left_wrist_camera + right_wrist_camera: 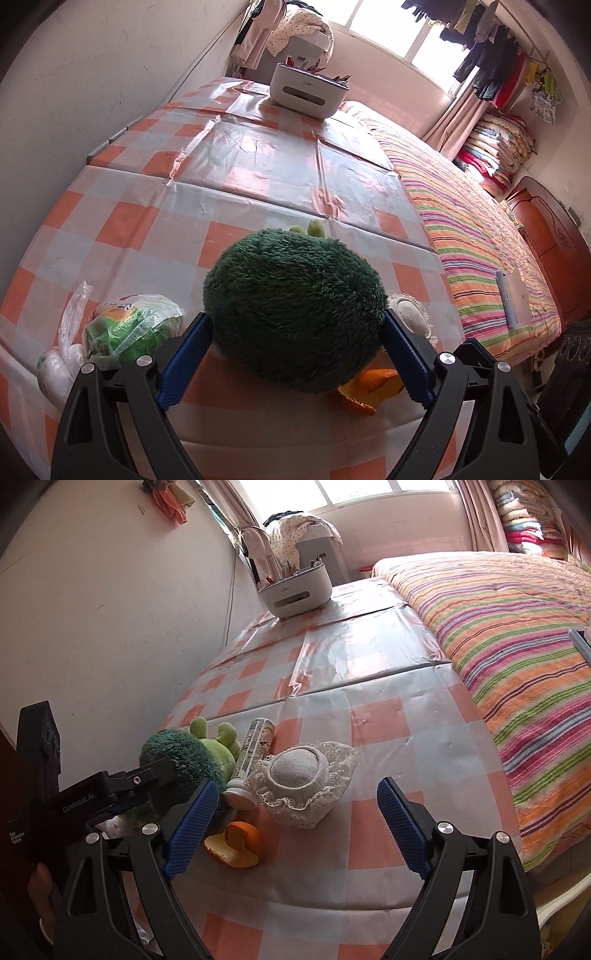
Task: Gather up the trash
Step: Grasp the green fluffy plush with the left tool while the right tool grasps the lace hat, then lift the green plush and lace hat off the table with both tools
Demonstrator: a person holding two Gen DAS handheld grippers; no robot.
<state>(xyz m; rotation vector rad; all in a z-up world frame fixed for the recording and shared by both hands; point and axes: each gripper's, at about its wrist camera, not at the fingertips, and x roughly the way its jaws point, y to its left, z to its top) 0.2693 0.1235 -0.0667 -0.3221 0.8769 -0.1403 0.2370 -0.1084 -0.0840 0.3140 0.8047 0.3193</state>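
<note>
Left tool (295,354) and right tool (295,823) wide apart.

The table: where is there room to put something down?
The checkered cloth lies bare between the white organizer box at the far end and the lace-trimmed pincushion, right across to the striped bed. It is crowded at the near left corner: green plush toy, tube, orange peel, plastic bag.

- one green plush toy (192,755), near the bench's left edge
- one orange peel (236,843)
- one tube-shaped container (251,762)
- one lacy white cloth piece (303,779)
- one bagged bundle (129,326)
- one white organizer box (295,585), far end
</note>
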